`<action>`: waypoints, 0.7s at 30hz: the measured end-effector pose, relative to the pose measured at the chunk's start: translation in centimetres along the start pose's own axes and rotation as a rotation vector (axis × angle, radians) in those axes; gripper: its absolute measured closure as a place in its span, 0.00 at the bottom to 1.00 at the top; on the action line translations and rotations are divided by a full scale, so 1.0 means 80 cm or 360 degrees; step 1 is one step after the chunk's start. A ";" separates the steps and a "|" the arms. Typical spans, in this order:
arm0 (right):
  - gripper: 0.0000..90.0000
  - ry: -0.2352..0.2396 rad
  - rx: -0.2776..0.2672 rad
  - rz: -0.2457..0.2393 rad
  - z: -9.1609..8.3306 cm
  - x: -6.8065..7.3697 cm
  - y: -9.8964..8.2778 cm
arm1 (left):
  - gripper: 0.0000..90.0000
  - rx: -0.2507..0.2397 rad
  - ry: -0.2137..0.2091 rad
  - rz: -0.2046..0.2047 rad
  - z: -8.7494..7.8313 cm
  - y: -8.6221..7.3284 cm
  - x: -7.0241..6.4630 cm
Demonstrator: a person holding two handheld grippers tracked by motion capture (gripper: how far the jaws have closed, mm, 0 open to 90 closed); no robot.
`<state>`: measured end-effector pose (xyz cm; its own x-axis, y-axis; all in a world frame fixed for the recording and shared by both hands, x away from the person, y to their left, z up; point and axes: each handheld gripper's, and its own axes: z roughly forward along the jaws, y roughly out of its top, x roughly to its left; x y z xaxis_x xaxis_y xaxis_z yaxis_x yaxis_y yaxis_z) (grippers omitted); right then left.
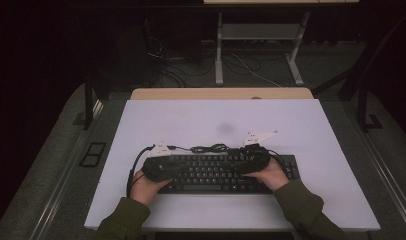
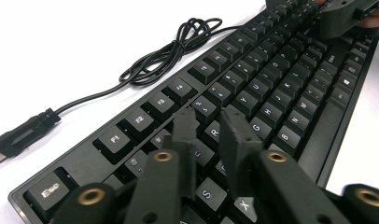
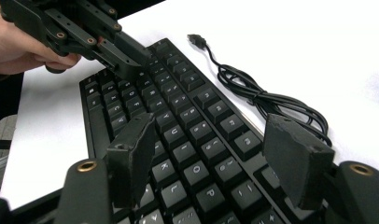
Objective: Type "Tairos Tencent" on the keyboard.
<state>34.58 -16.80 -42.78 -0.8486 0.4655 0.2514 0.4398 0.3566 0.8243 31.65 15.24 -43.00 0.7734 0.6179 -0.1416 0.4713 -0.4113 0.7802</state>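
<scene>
A black keyboard (image 1: 216, 172) lies flat on a white table (image 1: 301, 125), near the table's front edge and roughly centred across it. Its thin black cable (image 1: 211, 148) sits bunched in a loose coil on the table just behind the keyboard's back edge, ending in a USB plug (image 2: 19, 135) that rests on the bare white surface. A person's two hands come in from the near side, each in an olive-green sleeve (image 1: 301, 207) and each holding a black gripper over the keys. The left gripper (image 2: 208, 123) hangs over the left part of the keyboard, above the letter rows; its jaws are nearly together, with only a narrow gap between them and nothing held in it. The right gripper (image 3: 215, 154) hangs over the right part of the keyboard; its jaws stand wide apart, with nothing between them but the keys below. Whether either gripper touches a key cannot be told.
</scene>
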 end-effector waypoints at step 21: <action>0.36 0.0013 0.0034 -0.0020 0.019 0.005 0.002 | 0.99 0.0053 -0.0003 -0.0011 0.011 0.000 0.002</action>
<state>34.79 -15.33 -43.33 -0.8563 0.4544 0.2455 0.4354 0.3794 0.8164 32.15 14.80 -43.54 0.7709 0.6194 -0.1484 0.4906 -0.4288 0.7586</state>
